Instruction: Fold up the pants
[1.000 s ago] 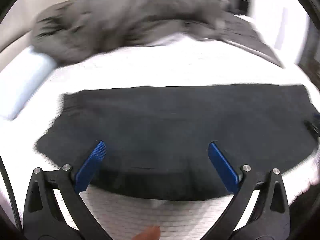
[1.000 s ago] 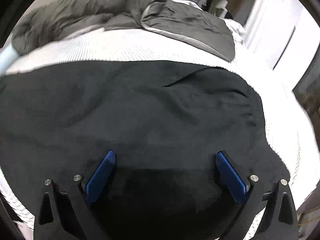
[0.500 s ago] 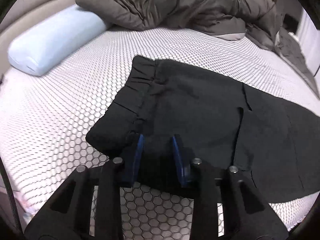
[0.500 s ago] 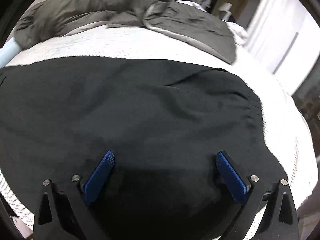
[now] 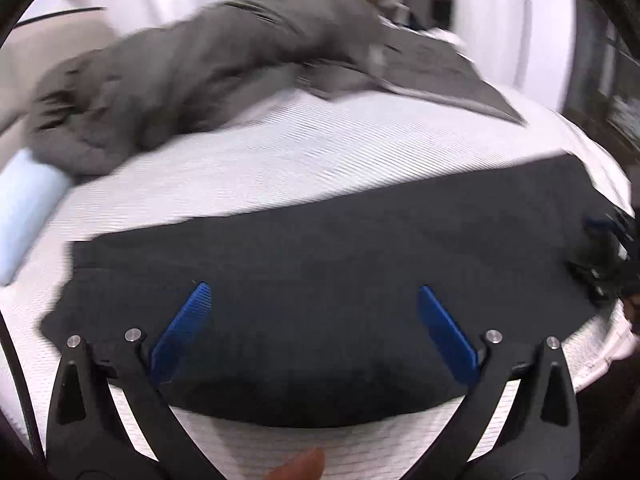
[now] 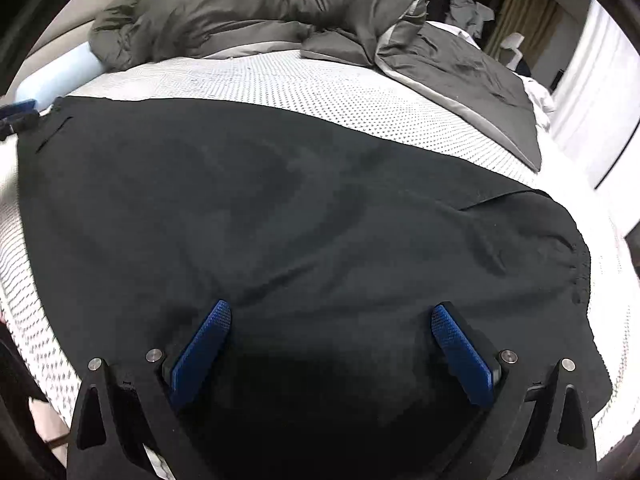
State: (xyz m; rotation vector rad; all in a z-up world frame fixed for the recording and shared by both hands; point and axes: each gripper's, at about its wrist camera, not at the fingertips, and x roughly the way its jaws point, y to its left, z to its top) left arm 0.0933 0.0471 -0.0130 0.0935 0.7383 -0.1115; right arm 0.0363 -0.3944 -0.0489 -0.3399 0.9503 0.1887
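Lying flat with their long axis across both frames, the pants (image 5: 340, 272) sit under the left gripper (image 5: 312, 320), opening wide and empty, and the right gripper (image 6: 332, 336), spread wide and empty.

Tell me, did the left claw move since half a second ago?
Yes. The left claw pulled back along the pants away from the blue pillow, and its jaws are opening, empty.
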